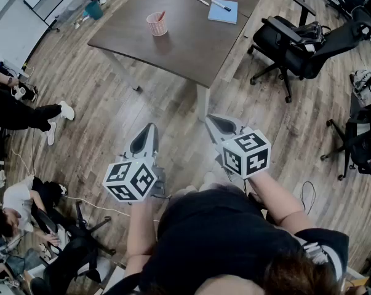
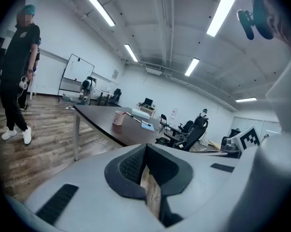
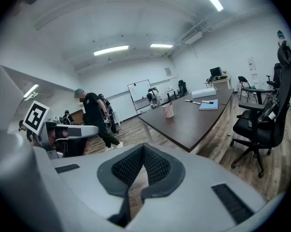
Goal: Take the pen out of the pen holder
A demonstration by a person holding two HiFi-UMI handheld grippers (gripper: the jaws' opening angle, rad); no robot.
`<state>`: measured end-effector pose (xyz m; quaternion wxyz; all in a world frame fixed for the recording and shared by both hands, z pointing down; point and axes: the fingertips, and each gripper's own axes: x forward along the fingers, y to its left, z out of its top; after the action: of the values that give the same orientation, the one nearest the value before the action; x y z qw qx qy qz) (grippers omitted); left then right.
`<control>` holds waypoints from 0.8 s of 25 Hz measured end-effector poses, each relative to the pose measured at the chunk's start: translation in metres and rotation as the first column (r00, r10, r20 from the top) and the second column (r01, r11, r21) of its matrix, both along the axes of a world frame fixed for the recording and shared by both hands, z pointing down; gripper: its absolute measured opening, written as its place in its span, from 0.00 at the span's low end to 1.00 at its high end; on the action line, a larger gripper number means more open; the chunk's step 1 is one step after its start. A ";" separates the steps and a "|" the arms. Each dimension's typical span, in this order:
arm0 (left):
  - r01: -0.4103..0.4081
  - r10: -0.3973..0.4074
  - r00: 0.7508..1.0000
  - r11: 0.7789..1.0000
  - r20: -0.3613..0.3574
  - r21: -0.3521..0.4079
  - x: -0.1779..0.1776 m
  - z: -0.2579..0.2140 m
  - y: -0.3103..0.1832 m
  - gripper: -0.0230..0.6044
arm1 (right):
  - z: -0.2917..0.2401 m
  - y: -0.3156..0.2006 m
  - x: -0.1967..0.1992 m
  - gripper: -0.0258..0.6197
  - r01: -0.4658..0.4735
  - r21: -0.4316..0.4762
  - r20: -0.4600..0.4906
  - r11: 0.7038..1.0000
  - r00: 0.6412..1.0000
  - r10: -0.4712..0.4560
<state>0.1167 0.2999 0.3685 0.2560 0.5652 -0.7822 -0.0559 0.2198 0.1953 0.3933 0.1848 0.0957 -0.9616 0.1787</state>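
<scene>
A pink mesh pen holder [image 1: 156, 24] stands on the dark brown table [image 1: 191, 42], with a red pen [image 1: 162, 16] sticking out of it. It also shows far off in the left gripper view, pen holder [image 2: 118, 117], and in the right gripper view, pen holder [image 3: 168, 111]. Both grippers hang over the wooden floor well short of the table. My left gripper [image 1: 150, 128] is shut with nothing in it, jaws meeting at the tip [image 2: 145, 148]. The right gripper [image 1: 218, 120] is likewise shut and holds nothing [image 3: 143, 147].
A blue notebook [image 1: 223, 11] with a pen on it and two loose markers [image 1: 200, 0] lie at the table's far side. Black office chairs [image 1: 296, 42] stand to the right. A person [image 2: 17, 76] stands at the left, and others sit on the floor [image 1: 16, 204].
</scene>
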 end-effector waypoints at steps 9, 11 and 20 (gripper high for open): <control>-0.010 0.012 0.999 0.999 0.040 -0.037 0.001 0.013 -0.025 0.08 | 0.008 -0.025 -0.014 0.06 0.015 0.019 -0.017 1.000 1.000 -0.014; -0.010 0.012 0.999 0.999 0.044 -0.045 -0.003 0.016 -0.027 0.08 | 0.011 -0.027 -0.019 0.06 0.018 0.012 -0.016 1.000 1.000 -0.018; -0.034 0.039 0.991 0.999 0.127 -0.042 -0.053 0.017 -0.046 0.08 | 0.016 -0.030 -0.060 0.06 0.018 -0.014 -0.017 1.000 1.000 -0.018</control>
<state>0.0641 0.2537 0.3852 0.2174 0.5768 -0.7874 0.0006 0.1593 0.1655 0.4093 0.1954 0.0873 -0.9595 0.1830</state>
